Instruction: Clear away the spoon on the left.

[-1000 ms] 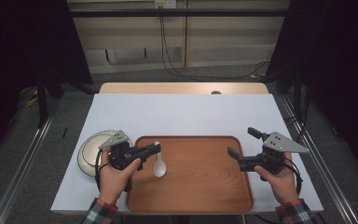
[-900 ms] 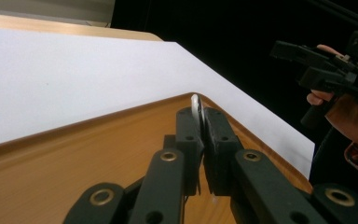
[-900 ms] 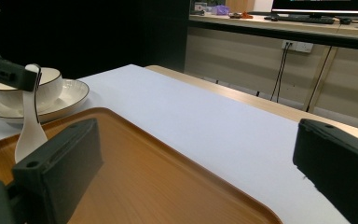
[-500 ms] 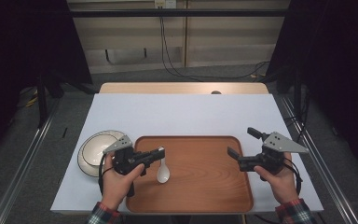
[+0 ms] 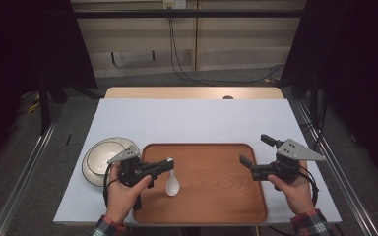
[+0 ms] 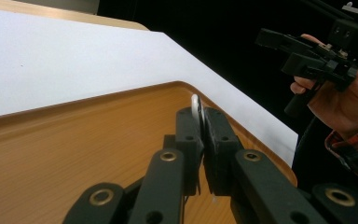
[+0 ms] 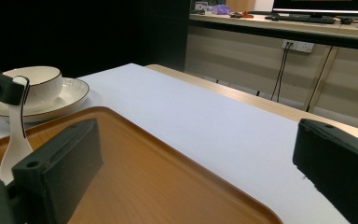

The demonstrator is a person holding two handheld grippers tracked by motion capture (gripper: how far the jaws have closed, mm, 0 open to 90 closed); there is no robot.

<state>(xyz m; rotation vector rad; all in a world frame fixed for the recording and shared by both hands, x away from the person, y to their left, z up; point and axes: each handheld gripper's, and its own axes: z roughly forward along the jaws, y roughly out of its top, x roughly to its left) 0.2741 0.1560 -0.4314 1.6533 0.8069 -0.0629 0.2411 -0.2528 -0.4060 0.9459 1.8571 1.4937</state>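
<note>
Spoon: the white spoon (image 5: 172, 185) is the thing you have in hand; its handle is pinched in your left tool and its bowl hangs down over the left part of the tray. Whether the bowl touches the wood cannot be told.
Counter: the counter (image 5: 197, 120) under its white cover carries everything; the tray sits at your near edge, the dishes at your left.
Tray: the wooden tray (image 5: 216, 196) lies between your two hands, its long side toward you, with bare wood across its middle and right.
Plate: the white, dark-rimmed plate (image 5: 89, 172) sits on the cover just left of the tray, partly behind your left tool.
Bowl: the white bowl (image 5: 101, 158) stands on that plate; in the right gripper view the bowl (image 7: 39, 84) shows its dark rim behind the spoon (image 7: 16, 140).
Left tool: your left tool (image 5: 168, 164) points right over the tray's left part, jaws closed narrow on the spoon's handle; in the left gripper view the white handle edge (image 6: 196, 109) shows between the pressed jaws.
Right tool: your right tool (image 5: 255, 150) is held above the tray's right edge, pointing left and away from you, jaws spread wide with nothing between them, well apart from the spoon.
</note>
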